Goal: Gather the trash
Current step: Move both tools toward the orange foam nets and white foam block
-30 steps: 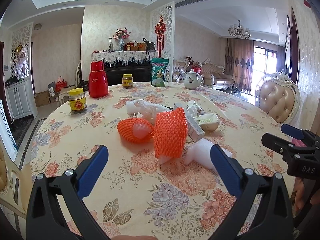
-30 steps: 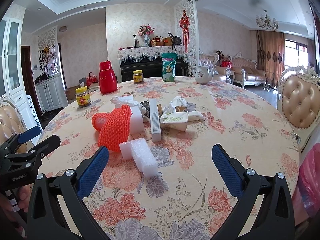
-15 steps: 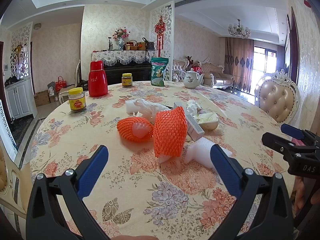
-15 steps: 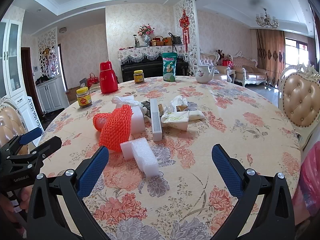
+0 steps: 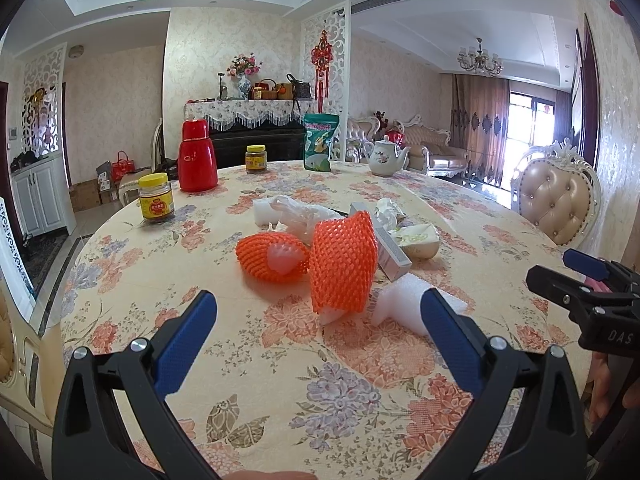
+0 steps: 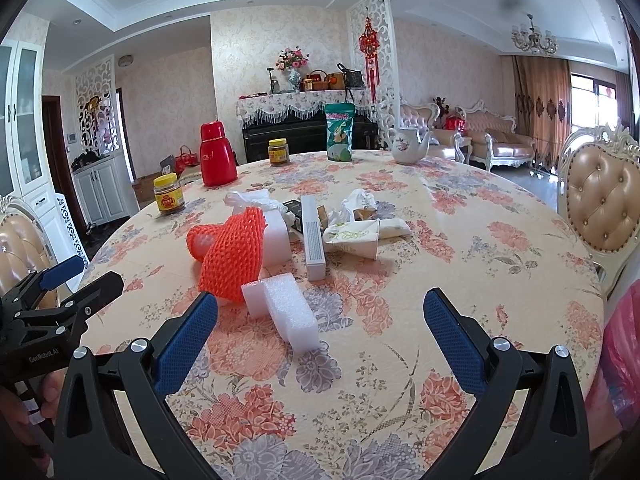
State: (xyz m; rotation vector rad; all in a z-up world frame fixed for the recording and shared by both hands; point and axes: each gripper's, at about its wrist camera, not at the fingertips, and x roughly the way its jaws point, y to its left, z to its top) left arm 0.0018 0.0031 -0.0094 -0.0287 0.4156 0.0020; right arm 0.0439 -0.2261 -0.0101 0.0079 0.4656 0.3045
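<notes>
Left wrist view: my left gripper (image 5: 318, 322) hovers low over the floral table (image 5: 248, 368), jaws spread wide and holding nothing; the trash lies ahead, an orange foam net (image 5: 344, 266) upright beside a second net (image 5: 270, 258), with a white foam block (image 5: 400, 300) to the right; my right gripper (image 5: 576, 276) at the right edge reads "DAS".

Right wrist view: my right gripper (image 6: 320, 328) is likewise wide open and empty, the foam block (image 6: 290, 310) just before it; my left gripper (image 6: 64, 280) reads "GenRobot.AI"; jar labels are unreadable.
</notes>
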